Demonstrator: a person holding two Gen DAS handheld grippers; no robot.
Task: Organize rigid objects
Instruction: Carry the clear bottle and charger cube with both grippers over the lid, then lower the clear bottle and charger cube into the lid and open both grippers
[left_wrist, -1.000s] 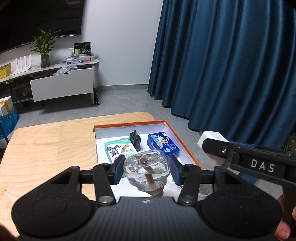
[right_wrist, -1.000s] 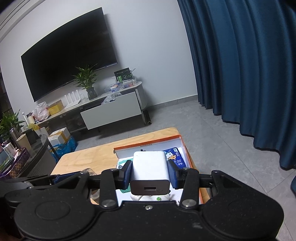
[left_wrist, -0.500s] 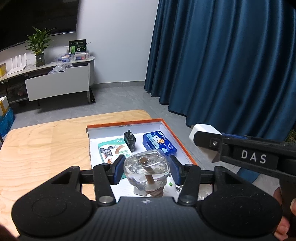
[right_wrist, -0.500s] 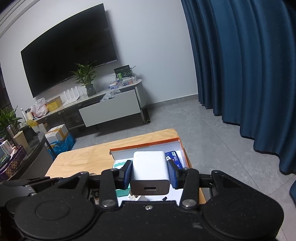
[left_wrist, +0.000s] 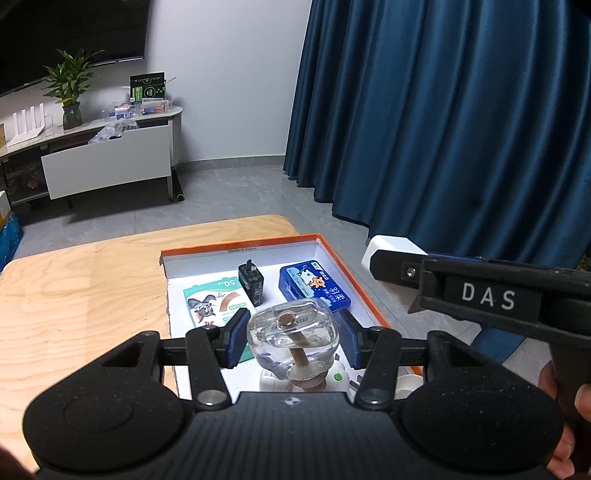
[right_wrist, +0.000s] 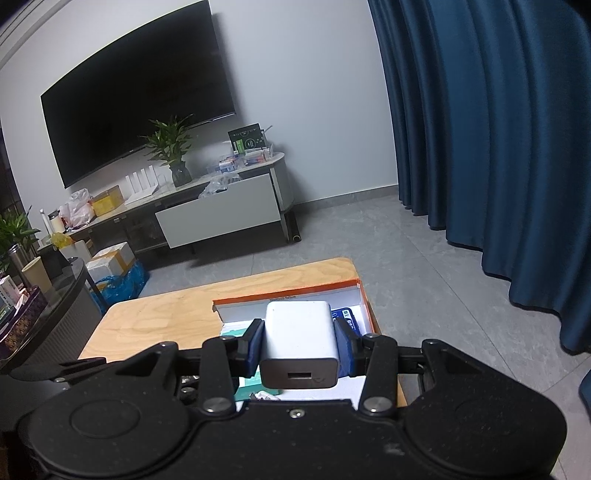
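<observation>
I'm holding the clear bottle (left_wrist: 291, 338) in my left gripper (left_wrist: 291, 339) and the charger (right_wrist: 299, 343) in my right gripper (right_wrist: 299, 347); both have been lifting higher above the box (left_wrist: 332, 254), so placing is still ahead.

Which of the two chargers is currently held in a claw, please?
The white charger, clamped in the right claw; the black charger stands loose in the orange-rimmed box.

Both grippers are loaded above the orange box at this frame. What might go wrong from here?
1. The clear glass bottle is smooth and rounded; the left gripper might let it slip onto items in the orange-rimmed box.
2. The right gripper holds the white charger close alongside, so the two tools may collide.
3. Free floor space inside the box looks limited.
</observation>
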